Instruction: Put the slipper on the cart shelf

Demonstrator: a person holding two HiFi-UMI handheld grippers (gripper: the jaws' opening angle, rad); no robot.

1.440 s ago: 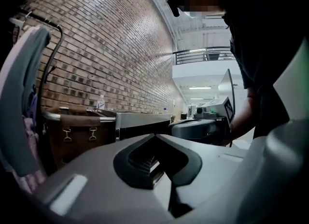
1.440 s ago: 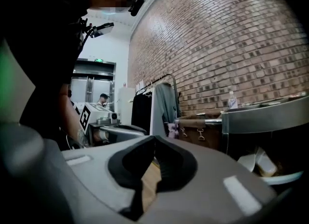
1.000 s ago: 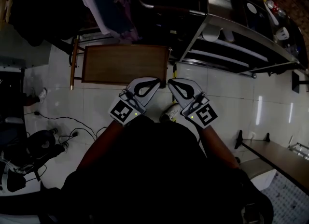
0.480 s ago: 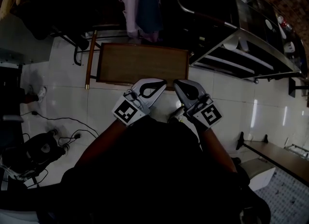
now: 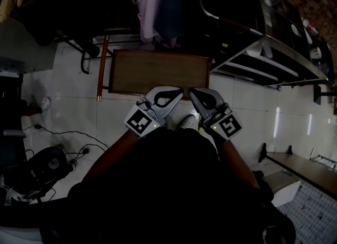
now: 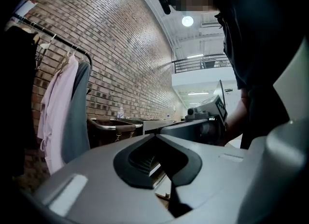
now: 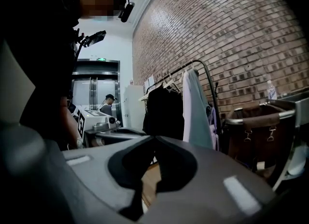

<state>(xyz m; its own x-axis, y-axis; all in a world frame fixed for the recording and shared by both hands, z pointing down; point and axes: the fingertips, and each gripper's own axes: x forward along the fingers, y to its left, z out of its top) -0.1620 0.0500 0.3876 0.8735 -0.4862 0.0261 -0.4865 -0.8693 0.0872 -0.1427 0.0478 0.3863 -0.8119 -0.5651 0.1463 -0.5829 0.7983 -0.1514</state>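
At the far left of the head view, dark cables (image 5: 62, 131) trailed over the white tiled floor (image 5: 121, 111), lying much as they had a second before. The wooden table (image 5: 158, 72) had shifted rightward in that view, from left of centre to about the middle. The hanging clothes (image 5: 158, 6), earlier off toward the upper left, now hung almost straight above its far edge.

The left gripper (image 5: 178, 91) was held in front of the person's dark torso, with its tips over the table's near edge. In the left gripper view its jaws were clenched tip to tip with nothing between them, the same as in the earlier frames.

Low in the gap between the two grippers, a pale shoe-shaped thing (image 5: 187, 120) lay on the floor, partly hidden by the person's body. Whether it was the slipper or the person's own shoe could not be told. Neither gripper touched it, and it sat in the same gap as before.

The right gripper (image 5: 192, 91) was just beside the left one, as it had been a second earlier. Its jaws were also pressed together and empty.

At the upper right stood the cart (image 5: 247, 65), well apart from both grippers. Its steel shelves had drawn closer to the picture's right side than in the earlier frame. What lay on them was too dim to name.
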